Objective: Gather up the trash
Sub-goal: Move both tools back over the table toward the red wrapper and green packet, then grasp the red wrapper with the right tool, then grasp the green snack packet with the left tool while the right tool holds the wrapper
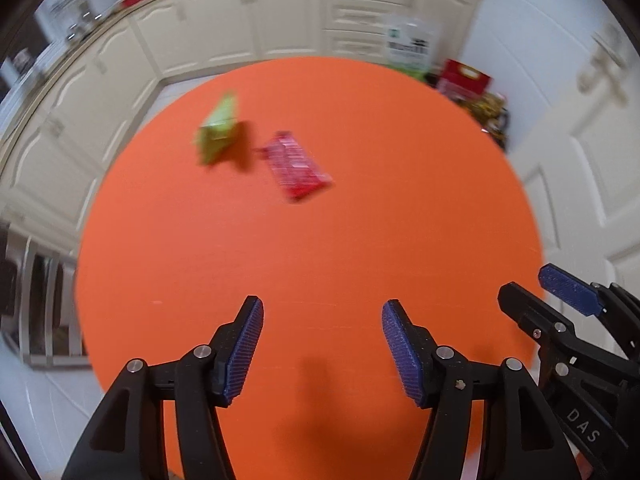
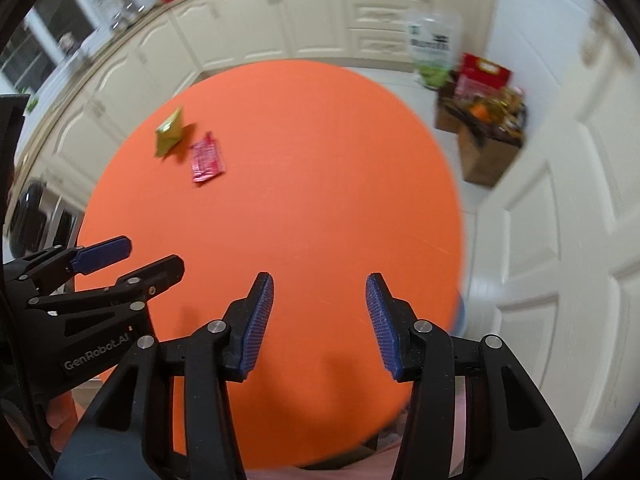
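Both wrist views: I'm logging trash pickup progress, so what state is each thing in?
Green wrapper: crumpled, lying on the table, untouched.
Red wrapper: flat on the table beside the green one, untouched.
Left tongs: open, empty.
Right tongs: open, empty.
Orange table: holds both wrappers.

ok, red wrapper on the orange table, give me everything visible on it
The red wrapper is a small flat rectangular packet, glossy like plastic film, with pale print too blurred to read. It lies flat on the round orange table, on the far part of the top, long side slanted in both views. A green wrapper sits just beside it, on its left in both views; whether they touch is unclear. Neither gripper is near it; nothing holds it.
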The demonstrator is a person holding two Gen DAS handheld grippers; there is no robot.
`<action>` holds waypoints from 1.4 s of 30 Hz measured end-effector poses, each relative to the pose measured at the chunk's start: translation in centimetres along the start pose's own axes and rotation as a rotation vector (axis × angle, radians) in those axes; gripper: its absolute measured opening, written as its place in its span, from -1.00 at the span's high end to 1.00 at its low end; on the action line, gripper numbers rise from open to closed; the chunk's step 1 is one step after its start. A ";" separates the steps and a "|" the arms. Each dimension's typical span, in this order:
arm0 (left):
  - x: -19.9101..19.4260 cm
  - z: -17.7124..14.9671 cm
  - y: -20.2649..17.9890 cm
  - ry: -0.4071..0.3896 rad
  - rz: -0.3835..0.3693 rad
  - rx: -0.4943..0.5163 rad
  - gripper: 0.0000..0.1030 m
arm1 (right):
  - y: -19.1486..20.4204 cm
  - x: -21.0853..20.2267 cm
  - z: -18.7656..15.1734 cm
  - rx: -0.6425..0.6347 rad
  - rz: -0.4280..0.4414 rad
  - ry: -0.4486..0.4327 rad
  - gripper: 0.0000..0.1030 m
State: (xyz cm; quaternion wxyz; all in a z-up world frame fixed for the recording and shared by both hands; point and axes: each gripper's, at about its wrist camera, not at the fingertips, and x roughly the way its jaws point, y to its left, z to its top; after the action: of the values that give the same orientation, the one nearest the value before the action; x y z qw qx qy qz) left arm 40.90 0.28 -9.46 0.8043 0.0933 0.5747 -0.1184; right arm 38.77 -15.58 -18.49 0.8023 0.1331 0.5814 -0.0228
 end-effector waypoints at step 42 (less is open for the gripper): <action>7.2 5.7 16.0 0.091 -0.054 -0.222 -0.15 | 9.1 14.3 11.8 -0.124 0.177 0.116 0.81</action>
State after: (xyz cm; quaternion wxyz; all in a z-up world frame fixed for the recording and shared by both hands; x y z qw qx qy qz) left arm 53.07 13.36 -14.22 0.7794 -0.0063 0.6225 -0.0713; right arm 56.12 -7.95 -26.81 0.7728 0.1351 0.6132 0.0921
